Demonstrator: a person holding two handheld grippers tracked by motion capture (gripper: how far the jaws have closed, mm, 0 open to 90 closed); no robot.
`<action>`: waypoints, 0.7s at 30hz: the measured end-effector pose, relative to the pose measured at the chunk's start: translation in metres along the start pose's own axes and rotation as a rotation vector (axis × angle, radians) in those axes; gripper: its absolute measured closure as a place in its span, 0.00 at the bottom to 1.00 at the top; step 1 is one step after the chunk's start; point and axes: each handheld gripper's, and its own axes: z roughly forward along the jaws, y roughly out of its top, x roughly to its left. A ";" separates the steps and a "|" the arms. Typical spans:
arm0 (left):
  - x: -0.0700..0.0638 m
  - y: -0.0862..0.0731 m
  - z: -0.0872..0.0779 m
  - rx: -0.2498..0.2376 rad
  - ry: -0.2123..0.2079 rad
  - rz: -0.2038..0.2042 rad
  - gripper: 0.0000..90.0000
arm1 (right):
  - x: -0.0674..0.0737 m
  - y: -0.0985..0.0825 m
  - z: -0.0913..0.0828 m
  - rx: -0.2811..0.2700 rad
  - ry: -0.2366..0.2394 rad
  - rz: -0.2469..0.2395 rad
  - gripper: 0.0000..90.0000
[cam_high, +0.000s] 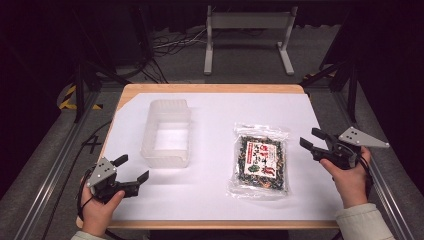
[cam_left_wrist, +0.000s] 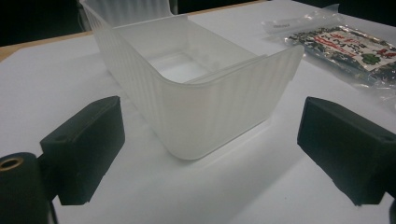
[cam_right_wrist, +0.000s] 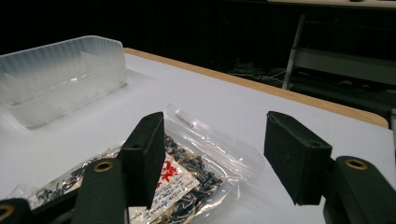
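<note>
Item: sealed food packet (cam_high: 260, 161), laid flat on the worktop (cam_high: 210, 200), right of the translucent bin (cam_high: 166, 134). Right tongs (cam_high: 311, 138) are held wide beside it, likely for pickup; left tongs (cam_high: 134, 167) wide, empty, aimed at the bin.

Clear packet (cam_high: 261, 162) of dark, seemingly dried food, flat on table; translucent bin (cam_high: 167, 132) upright, well left.
</note>
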 end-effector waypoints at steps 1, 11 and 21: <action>0.000 0.000 0.000 -0.001 0.001 -0.001 0.09 | -0.004 0.006 0.006 0.015 0.003 -0.001 0.42; 0.001 0.000 0.000 0.009 -0.001 0.007 0.10 | -0.018 0.022 0.028 -0.019 0.073 0.012 0.39; 0.001 0.000 0.001 0.014 0.000 0.017 0.10 | -0.032 0.025 0.048 -0.028 0.078 0.021 0.37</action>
